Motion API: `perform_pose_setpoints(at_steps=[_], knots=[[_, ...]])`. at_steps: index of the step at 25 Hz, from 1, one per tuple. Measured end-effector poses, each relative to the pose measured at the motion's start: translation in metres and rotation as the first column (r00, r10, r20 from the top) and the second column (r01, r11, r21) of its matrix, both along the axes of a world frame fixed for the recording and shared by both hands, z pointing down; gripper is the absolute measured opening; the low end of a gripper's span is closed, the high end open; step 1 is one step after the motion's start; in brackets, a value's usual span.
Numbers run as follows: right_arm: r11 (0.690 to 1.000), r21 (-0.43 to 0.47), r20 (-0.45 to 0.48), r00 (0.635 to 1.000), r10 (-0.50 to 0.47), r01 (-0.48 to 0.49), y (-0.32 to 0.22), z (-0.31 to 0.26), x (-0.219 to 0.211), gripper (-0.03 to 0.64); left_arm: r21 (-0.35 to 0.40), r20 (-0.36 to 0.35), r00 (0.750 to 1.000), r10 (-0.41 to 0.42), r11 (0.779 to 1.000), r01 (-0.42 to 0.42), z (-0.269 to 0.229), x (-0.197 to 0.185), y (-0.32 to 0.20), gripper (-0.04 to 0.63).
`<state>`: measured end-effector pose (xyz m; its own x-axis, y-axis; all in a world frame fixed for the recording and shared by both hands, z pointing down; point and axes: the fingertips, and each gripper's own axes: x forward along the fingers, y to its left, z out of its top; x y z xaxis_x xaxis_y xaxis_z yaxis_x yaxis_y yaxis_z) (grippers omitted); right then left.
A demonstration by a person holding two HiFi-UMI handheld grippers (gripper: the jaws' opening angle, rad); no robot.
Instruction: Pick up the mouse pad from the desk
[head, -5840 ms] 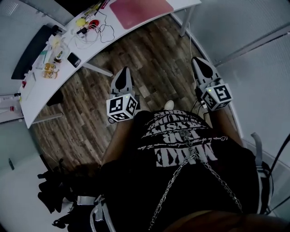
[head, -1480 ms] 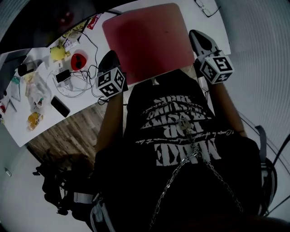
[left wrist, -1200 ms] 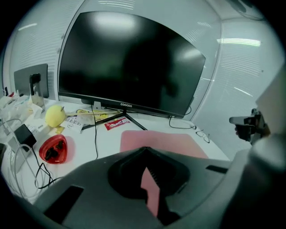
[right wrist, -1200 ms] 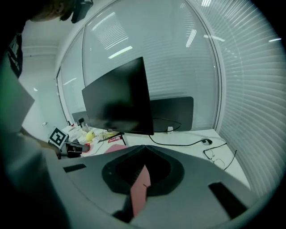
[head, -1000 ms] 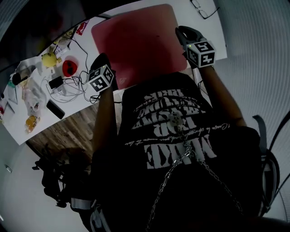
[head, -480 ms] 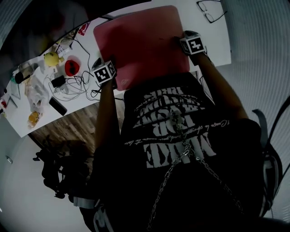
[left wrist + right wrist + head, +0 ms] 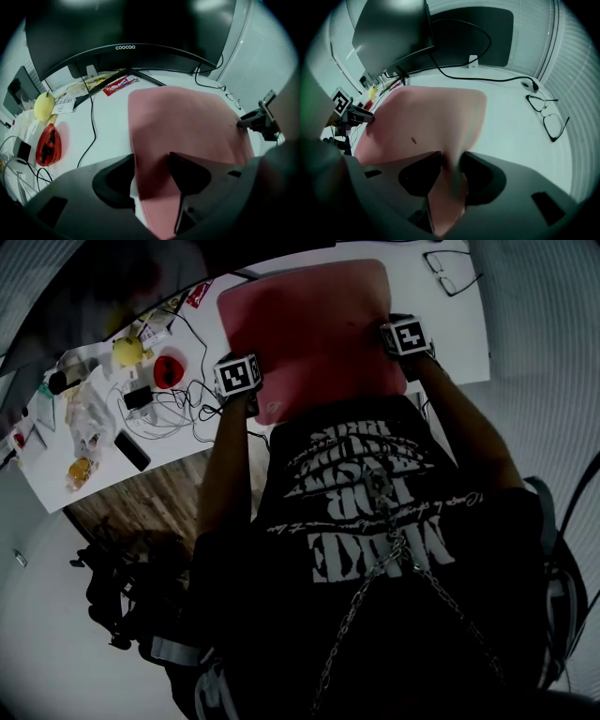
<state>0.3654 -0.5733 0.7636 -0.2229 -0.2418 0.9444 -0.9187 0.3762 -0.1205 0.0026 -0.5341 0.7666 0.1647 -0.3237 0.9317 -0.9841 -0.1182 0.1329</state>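
While both of my grippers sit at the mouse pad (image 7: 309,329), the clutter keeps to one side of the white desk (image 7: 459,338). At the left of the head view lie a yellow fruit (image 7: 127,351), a red dish-like thing (image 7: 169,368) (I cannot tell what it is), a tangle of thin cables (image 7: 178,409) and a black phone (image 7: 133,450). A pair of glasses (image 7: 455,271) lies well apart at the upper right. The monitor (image 7: 126,28) stands behind the pad, with a red packet (image 7: 119,84) at its foot.

The pink pad lies on the desk in the upper middle of the head view, its near edge hidden by my chest.

Both forearms reach forward from my shirt, one to each side edge of the pad, with the marker cubes facing up. My left gripper (image 7: 152,164) has its jaws apart, astride the pad's left edge, and the pink sheet shows in the gap. My right gripper (image 7: 451,161) has its jaws drawn in on the right edge, pinching it so that the pad buckles up into a ridge between them.

About six seconds ago I stood back over the wooden floor (image 7: 141,507), both grippers held clear of the desk and the pad far off at the top of the frame. Half a second ago both were already at the pad's two edges, much as now.
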Motion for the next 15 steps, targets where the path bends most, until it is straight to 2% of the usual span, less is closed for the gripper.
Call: perform_pose_setpoints(at_steps=[3,6,8,12,15], knots=[[0.999,-0.012,0.027,0.999,-0.042,0.042,0.008,-0.006,-0.019,0.063,-0.043,-0.008,0.999,0.037,0.998,-0.037,-0.001,0.002,0.000,0.216],[0.997,0.006,0.032,0.997,-0.074,0.074,0.017,-0.016,-0.032,0.054,-0.054,-0.032,0.997,0.074,0.996,-0.076,-0.002,0.013,0.000,0.151],[0.999,0.031,0.091,0.995,-0.048,0.045,0.019,-0.032,-0.034,0.054,-0.038,-0.070,0.995,0.071,0.997,-0.073,-0.006,0.021,0.004,0.058],[0.995,0.096,0.239,0.970,-0.037,0.014,0.033,-0.078,-0.042,0.061,0.070,-0.152,0.986,0.065,0.996,-0.054,-0.037,0.030,0.016,0.049],[0.987,0.158,0.300,0.952,-0.059,0.012,0.045,-0.126,-0.051,0.061,0.180,-0.205,0.974,0.096,0.982,-0.059,-0.090,0.037,0.025,0.049]])
